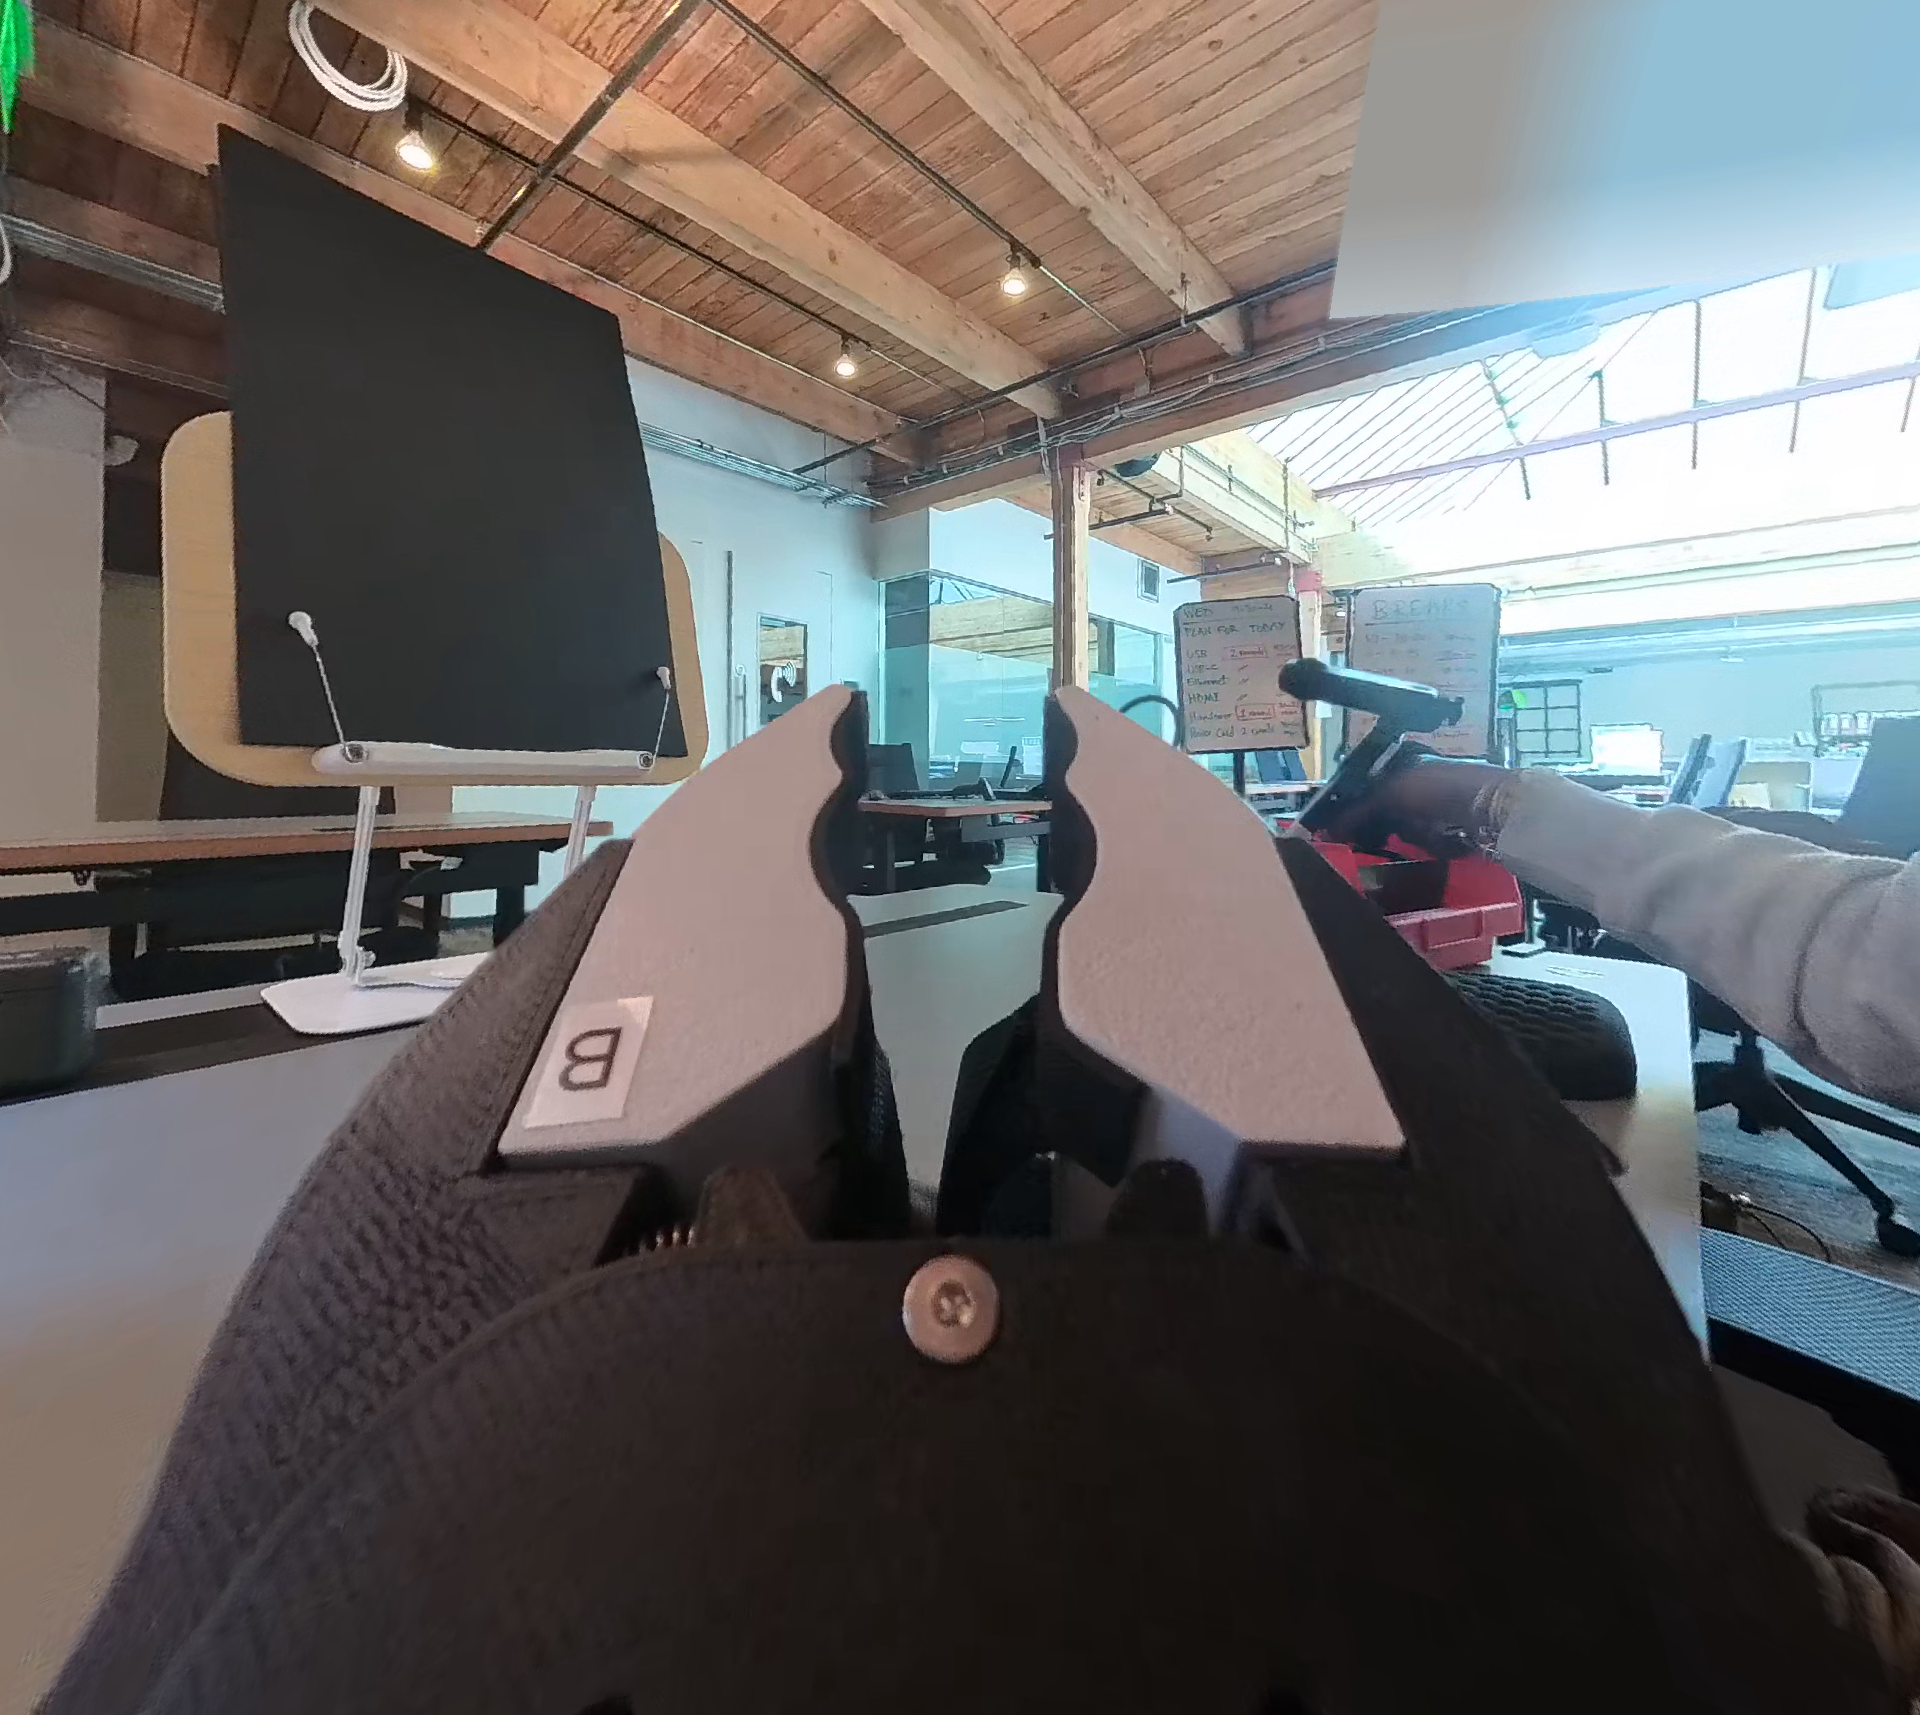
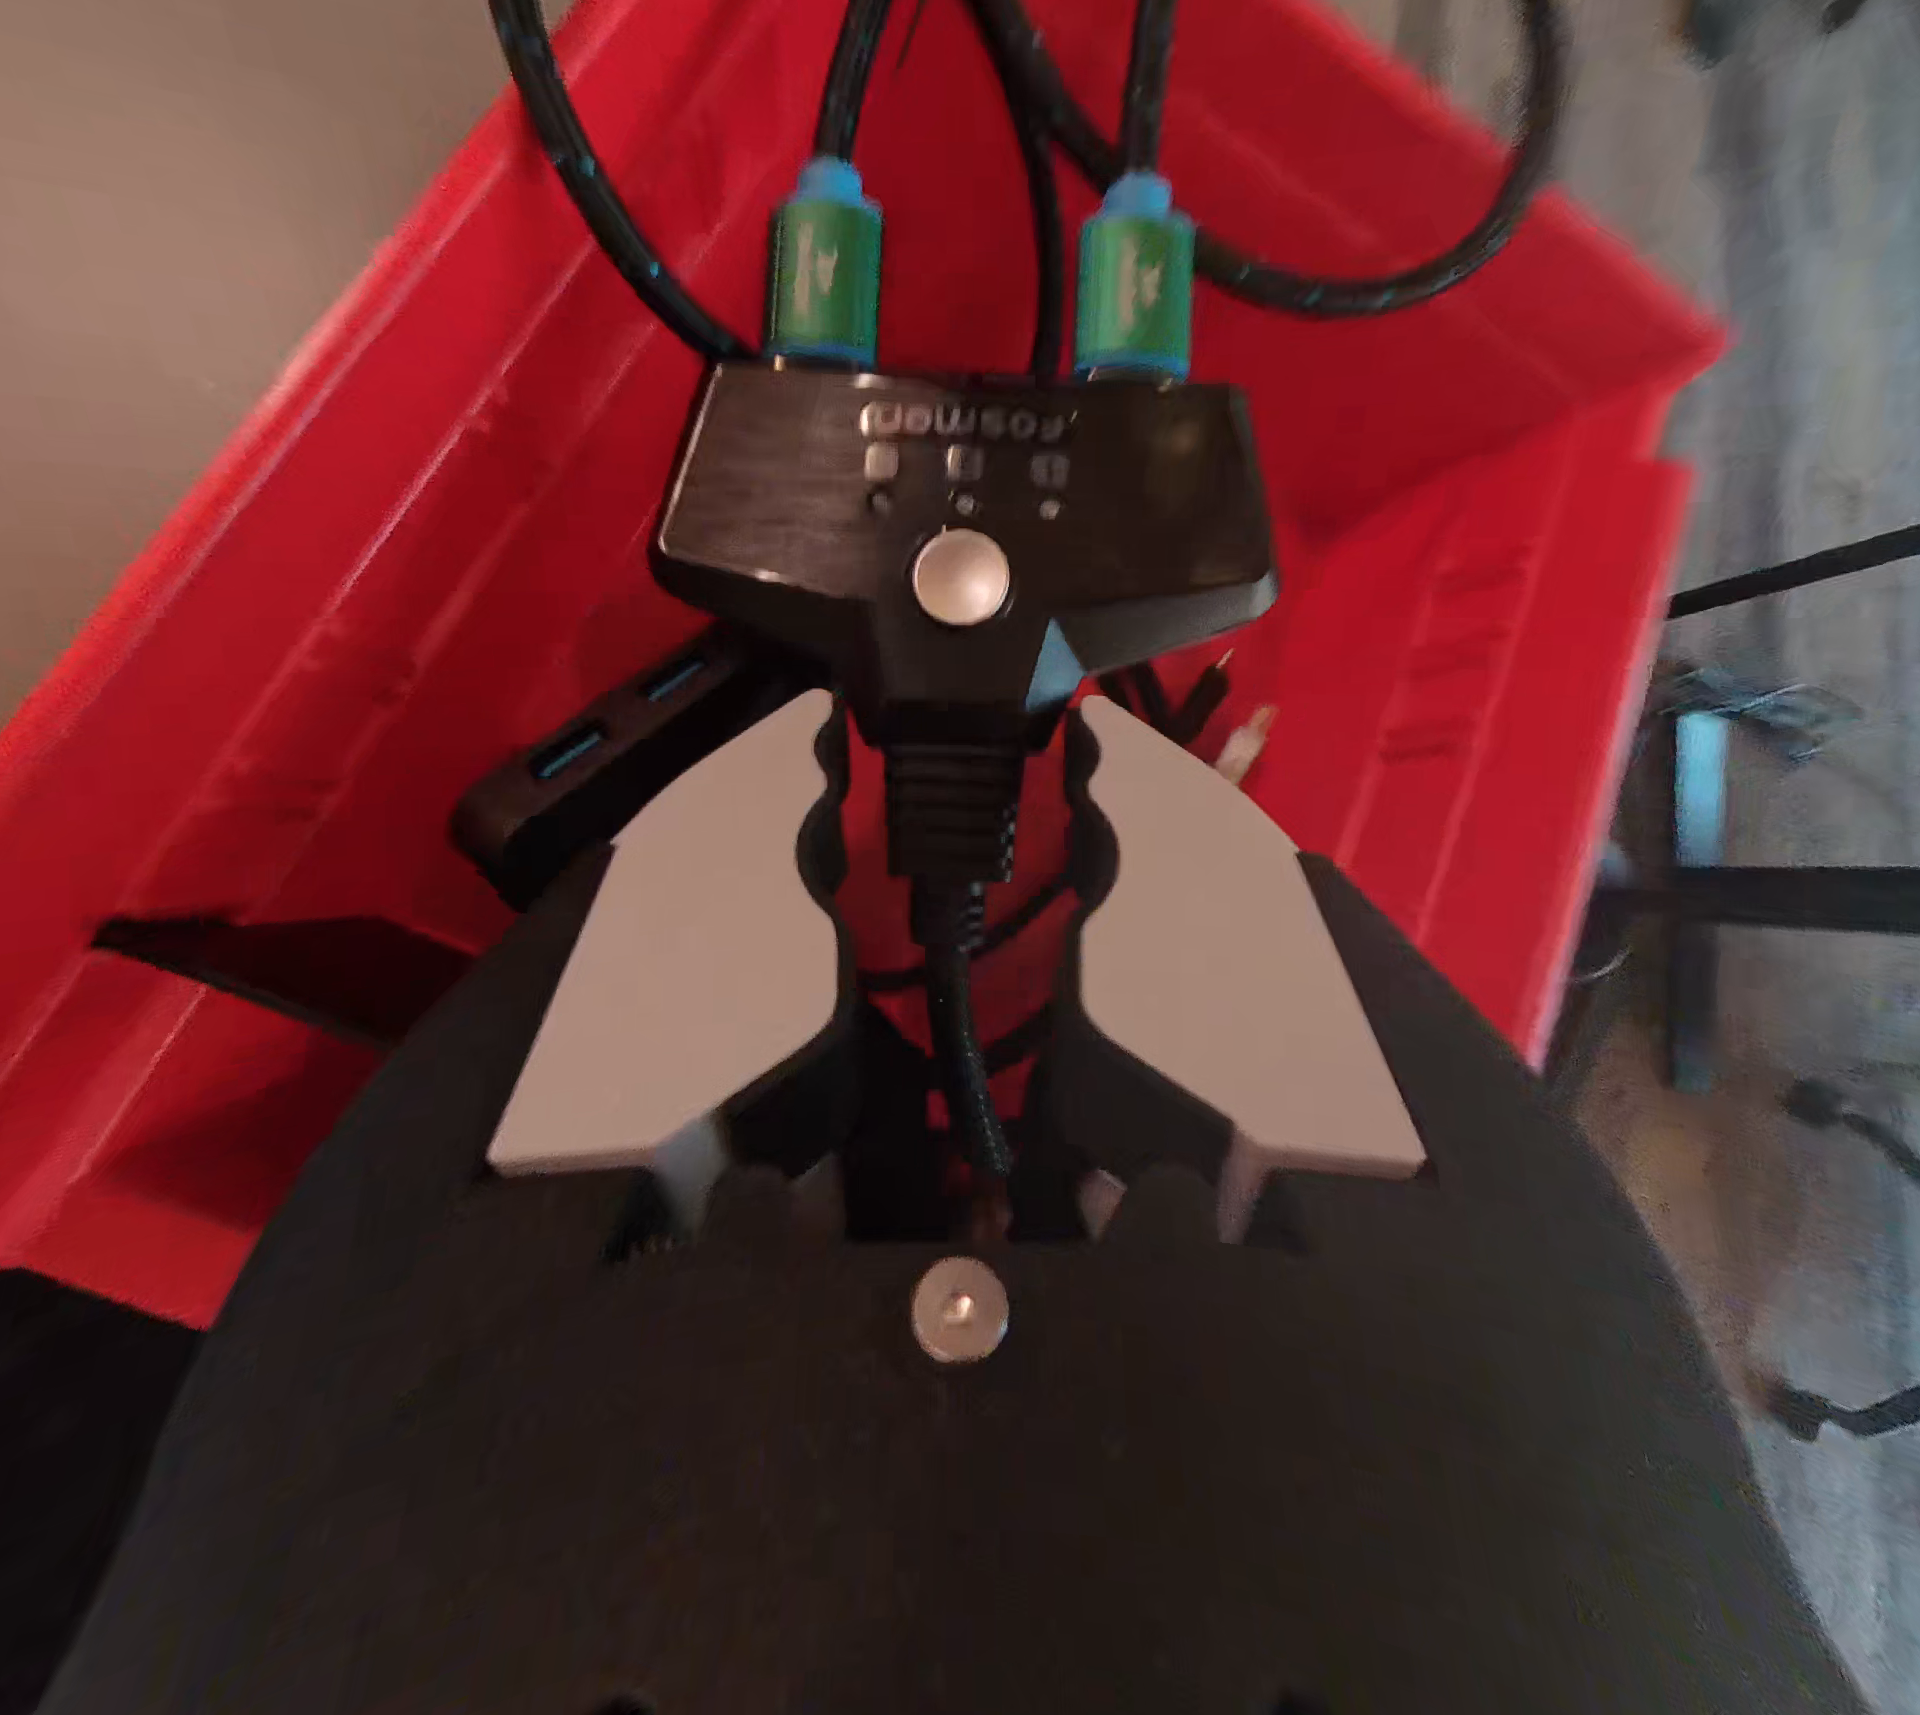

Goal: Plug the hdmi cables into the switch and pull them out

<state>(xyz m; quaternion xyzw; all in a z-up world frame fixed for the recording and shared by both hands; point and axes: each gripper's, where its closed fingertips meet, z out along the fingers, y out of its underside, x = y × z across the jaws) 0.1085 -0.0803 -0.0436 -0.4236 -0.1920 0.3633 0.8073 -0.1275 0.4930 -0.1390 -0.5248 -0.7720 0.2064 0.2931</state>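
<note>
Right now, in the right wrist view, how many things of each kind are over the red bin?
Switch: 1
Green plugs, in the switch: 2
USB hub: 1
Red bin: 1
Total: 5

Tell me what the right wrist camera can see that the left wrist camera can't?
Only the right wrist view shows the black switch with two green plugs in it, and its braided tail running between the right tongs.

Only the left wrist view shows the empty left tongs, the wooden ceiling, a black board on a white stand and a sleeve.

Both show the red bin.
</note>
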